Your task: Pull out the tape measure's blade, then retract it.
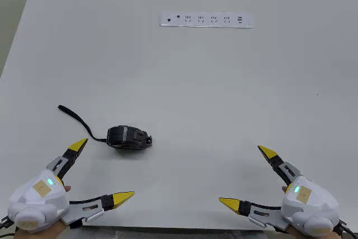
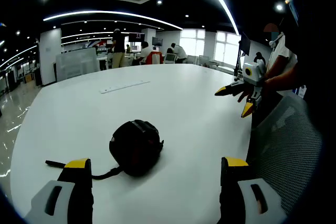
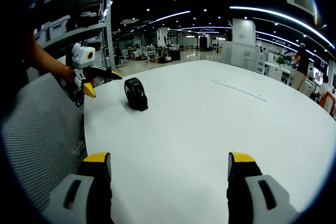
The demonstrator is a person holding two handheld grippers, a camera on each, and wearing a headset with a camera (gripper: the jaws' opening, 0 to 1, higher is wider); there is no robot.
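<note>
The black, rounded tape measure (image 1: 130, 137) lies on the white table (image 1: 196, 82) near its front edge, its black wrist strap (image 1: 78, 117) trailing away to the left; no blade shows drawn out of it. The white, yellow-tipped left gripper (image 1: 104, 169) hovers just beside it with jaws spread wide and holding nothing; the matching right gripper (image 1: 244, 175) sits well apart at the right, jaws likewise spread and empty. A long white power strip (image 1: 206, 19) lies on the far side of the table.

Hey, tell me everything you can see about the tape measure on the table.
The tape measure is a rounded black case, plastic or rubber by its look, lying on the white table near the left gripper but apart from it. Its blade is not drawn out. A thin black strap trails from it across the table. Only the table touches it.
</note>
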